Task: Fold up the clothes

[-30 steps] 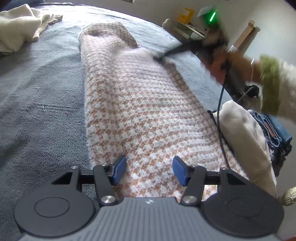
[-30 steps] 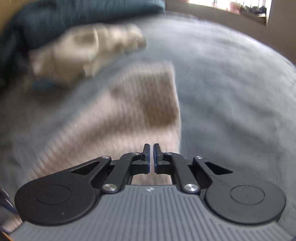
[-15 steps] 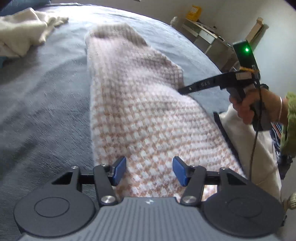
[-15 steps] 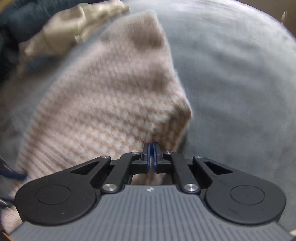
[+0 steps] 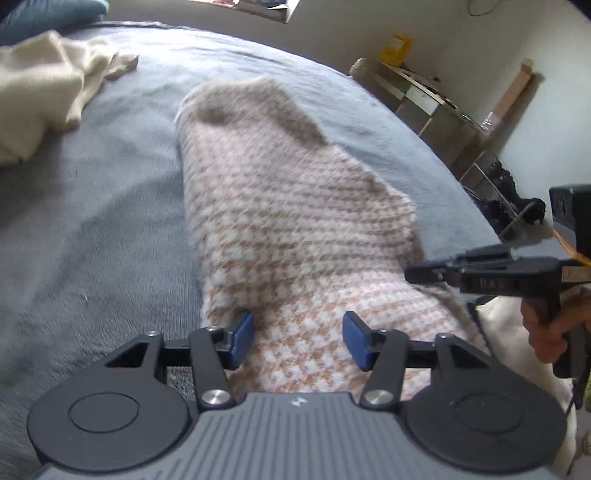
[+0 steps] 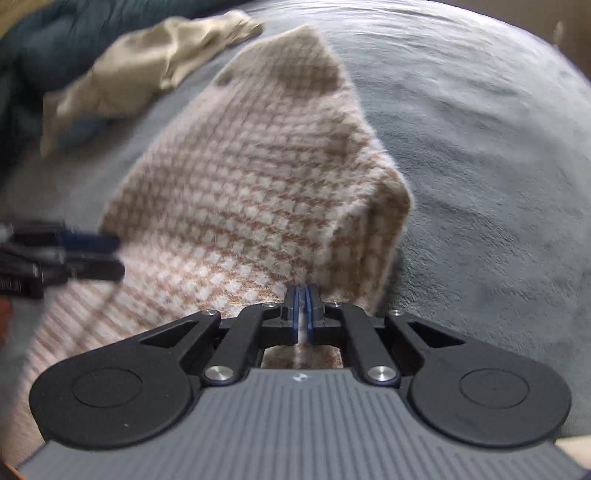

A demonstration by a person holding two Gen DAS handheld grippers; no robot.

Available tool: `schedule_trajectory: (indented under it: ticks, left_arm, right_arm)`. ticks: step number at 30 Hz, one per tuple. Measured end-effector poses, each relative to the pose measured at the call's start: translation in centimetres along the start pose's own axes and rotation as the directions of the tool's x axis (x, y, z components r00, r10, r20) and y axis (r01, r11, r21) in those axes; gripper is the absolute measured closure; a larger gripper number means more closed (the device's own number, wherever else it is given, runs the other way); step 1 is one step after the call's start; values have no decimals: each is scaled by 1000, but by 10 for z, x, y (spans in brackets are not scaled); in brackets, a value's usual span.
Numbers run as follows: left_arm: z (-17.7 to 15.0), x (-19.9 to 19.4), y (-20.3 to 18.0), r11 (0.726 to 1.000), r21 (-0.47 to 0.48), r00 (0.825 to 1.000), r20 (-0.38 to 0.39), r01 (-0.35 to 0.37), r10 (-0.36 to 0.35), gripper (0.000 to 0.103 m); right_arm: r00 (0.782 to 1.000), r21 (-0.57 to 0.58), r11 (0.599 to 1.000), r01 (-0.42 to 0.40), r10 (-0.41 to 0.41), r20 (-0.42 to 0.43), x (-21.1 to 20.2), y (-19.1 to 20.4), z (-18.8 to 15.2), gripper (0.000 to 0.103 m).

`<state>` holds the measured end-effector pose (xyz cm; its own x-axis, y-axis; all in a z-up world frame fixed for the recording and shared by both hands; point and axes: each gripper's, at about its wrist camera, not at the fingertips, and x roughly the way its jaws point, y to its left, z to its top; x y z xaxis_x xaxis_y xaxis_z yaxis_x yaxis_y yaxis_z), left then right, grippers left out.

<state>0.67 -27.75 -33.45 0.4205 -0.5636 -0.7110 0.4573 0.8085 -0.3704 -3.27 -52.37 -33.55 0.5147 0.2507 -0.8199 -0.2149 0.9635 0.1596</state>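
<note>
Between right gripper (image 6: 303,308) jaws, pinched sweater (image 6: 258,192) fold.

Soft daylight enters from a window (image 5: 258,7) at twelve o'clock in the left wrist view. Both views bow strongly at the rims. The right wrist view smears with motion blur toward nine o'clock.

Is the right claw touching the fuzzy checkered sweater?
Touching. The right wrist view shows the right claw shut on a pinched fold of the checkered sweater.
</note>
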Motion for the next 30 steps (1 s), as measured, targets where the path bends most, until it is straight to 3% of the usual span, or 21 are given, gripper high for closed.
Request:
schedule_trajectory:
  ticks: [2,5,6,9,13,17,20,21,24,26,30]
  left_arm:
    - [10,-9,-1,1000,-8,998,54,9,-8,39]
    - [29,7,8,999,-35,995,100,-10,14,38]
    - [33,17,14,998,-52,994,104,-24,30,37]
    - [29,57,44,987,-120,993,13,-112,114,37]
    - [38,27,44,986,-141,994,50,-87,95,42]
    - [50,3,34,991,-67,978,164,-118,128,41]
    - [41,42,37,973,63,975,52,-221,218,38]
    - [33,52,43,972,81,975,27,-222,221,37]
    - [39,39,47,980,59,981,52,-191,189,38]
    - [53,22,40,980,75,977,131,-182,171,44]
    - [85,22,33,986,114,970,224,-124,96,44]
  right_arm:
    - [998,-14,999,-30,31,47,-11,5,7,97]
    - [996,-59,998,-34,39,80,-6,12,18,97]
    - [997,-61,998,-25,30,71,0,13,17,97]
    - [1000,-55,998,5,-4,28,26,4,4,100]
    - [999,-64,998,20,-18,27,10,8,15,99]
    - [991,-72,997,3,6,132,-9,11,33,99]
    - [994,-62,997,47,-40,106,12,4,33,99]
    - [995,-61,997,54,-48,87,20,1,29,103]
    - [996,-61,995,74,-70,61,28,0,27,103]
    - [993,-63,994,86,-81,80,16,8,38,100]
    - [980,-70,995,69,-55,190,12,20,68,100]
